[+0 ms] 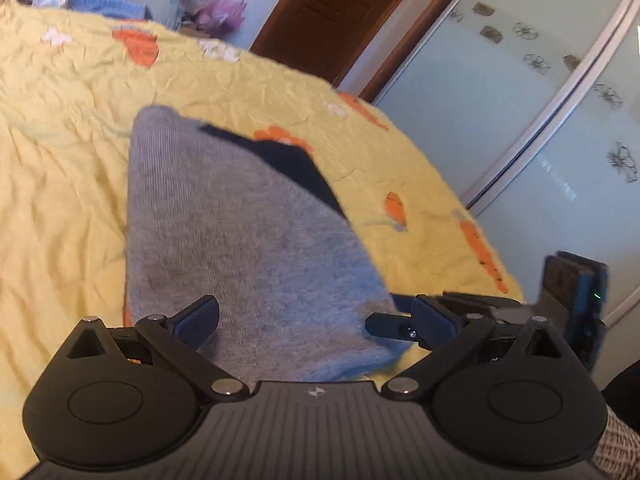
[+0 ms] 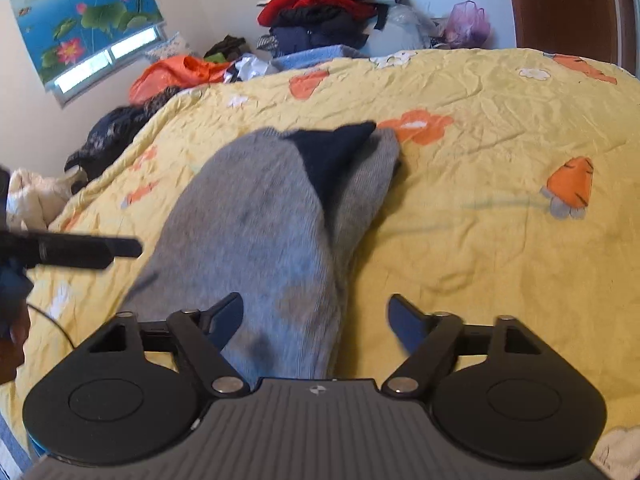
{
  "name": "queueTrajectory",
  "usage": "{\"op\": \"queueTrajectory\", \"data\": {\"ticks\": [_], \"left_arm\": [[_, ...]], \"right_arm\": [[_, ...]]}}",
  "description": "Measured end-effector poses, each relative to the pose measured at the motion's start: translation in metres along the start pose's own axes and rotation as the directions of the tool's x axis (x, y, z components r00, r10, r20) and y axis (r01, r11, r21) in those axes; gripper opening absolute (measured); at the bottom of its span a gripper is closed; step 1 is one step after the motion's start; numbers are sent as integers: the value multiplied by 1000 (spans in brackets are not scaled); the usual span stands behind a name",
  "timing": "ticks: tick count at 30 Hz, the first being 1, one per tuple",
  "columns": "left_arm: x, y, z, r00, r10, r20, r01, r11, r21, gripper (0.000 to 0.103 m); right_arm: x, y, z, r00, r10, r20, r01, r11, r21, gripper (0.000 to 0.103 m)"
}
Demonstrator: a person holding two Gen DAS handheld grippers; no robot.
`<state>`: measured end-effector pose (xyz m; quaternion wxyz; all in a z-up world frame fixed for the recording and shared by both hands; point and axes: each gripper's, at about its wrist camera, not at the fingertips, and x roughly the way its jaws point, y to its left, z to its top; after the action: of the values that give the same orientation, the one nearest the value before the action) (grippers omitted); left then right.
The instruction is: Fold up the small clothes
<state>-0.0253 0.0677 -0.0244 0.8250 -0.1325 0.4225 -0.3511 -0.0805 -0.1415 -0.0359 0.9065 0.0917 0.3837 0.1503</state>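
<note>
A grey sock with a dark navy patch (image 1: 240, 224) lies on the yellow bedspread (image 1: 60, 160); it also shows in the right wrist view (image 2: 256, 232), with its navy patch (image 2: 332, 156) at the far end. My left gripper (image 1: 316, 320) is open, its fingers spread either side of the sock's near end, just above it. My right gripper (image 2: 316, 320) is open too, over the sock's near end, left finger (image 2: 228, 320) above the fabric. The right gripper also shows at the right edge of the left wrist view (image 1: 400, 322).
A pile of clothes (image 2: 328, 4) and bags sits beyond the bed's far edge. A brown door (image 1: 340, 8) and a sliding wardrobe (image 1: 540, 100) stand to the right. The left gripper's finger (image 2: 80, 250) pokes in at left.
</note>
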Motion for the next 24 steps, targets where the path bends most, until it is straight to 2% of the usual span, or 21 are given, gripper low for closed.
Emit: {"op": "queueTrajectory", "data": {"ticks": [1, 3, 5, 8, 9, 10, 11, 12, 13, 15, 17, 18, 19, 20, 21, 22, 24], "left_arm": [[9, 0, -6, 1000, 6, -14, -6, 1000, 2, 103], [25, 3, -16, 995, 82, -64, -79, 996, 49, 102], [23, -5, -25, 992, 114, -56, -107, 986, 124, 102], [16, -10, -37, 982, 180, -60, -164, 964, 209, 102], [13, -10, -40, 978, 202, -56, -184, 955, 235, 102], [9, -9, -42, 975, 217, -48, -199, 949, 246, 102], [4, -9, -42, 972, 228, -47, -211, 947, 243, 103], [-2, -9, -40, 972, 230, -51, -213, 949, 231, 103], [-9, -10, -36, 974, 221, -42, -207, 954, 218, 103], [-21, -14, -23, 980, 199, 15, -198, 957, 212, 103], [-20, -19, 0, 975, 210, 78, -221, 953, 207, 103], [-15, -18, 14, 969, 221, 110, -239, 952, 190, 103], [-8, -15, 28, 960, 246, 134, -267, 950, 165, 103], [3, -13, 41, 952, 266, 152, -288, 945, 155, 103], [15, -9, 52, 952, 259, 163, -284, 946, 157, 103], [26, -3, 60, 955, 247, 167, -271, 952, 140, 103], [52, 16, 70, 973, 190, 130, -201, 976, 80, 103]], "right_arm": [[3, 2, -3, 1000, 12, -17, -12, 1000, 2, 23], [8, 8, -11, 1000, 4, -14, -5, 1000, -21, 21], [8, 15, -17, 1000, 13, -13, -13, 1000, -27, 21], [4, 16, -22, 1000, -31, -5, 30, 998, -64, 19], [4, 13, -21, 999, -31, -9, 31, 997, -67, 29], [3, 11, -18, 998, -51, -22, 50, 996, -68, 56], [-2, 9, -13, 998, -70, -9, 69, 995, -69, 69], [-9, 8, -8, 998, -62, 34, 64, 995, -81, 76], [-14, 7, 0, 996, -51, 69, 57, 994, -96, 73], [-10, 10, 19, 992, -32, 119, 48, 990, -131, 75], [7, 15, 39, 989, 3, 148, 25, 982, -187, 74], [18, 19, 48, 988, 8, 152, 25, 976, -215, 71], [29, 24, 55, 987, 16, 159, 25, 967, -252, 65], [39, 30, 60, 985, -7, 170, 59, 952, -300, 61], [50, 37, 65, 985, -27, 169, 87, 931, -354, 59], [59, 40, 69, 987, -21, 160, 83, 916, -393, 46], [77, 35, 76, 993, -15, 114, 60, 916, -397, 25]]}}
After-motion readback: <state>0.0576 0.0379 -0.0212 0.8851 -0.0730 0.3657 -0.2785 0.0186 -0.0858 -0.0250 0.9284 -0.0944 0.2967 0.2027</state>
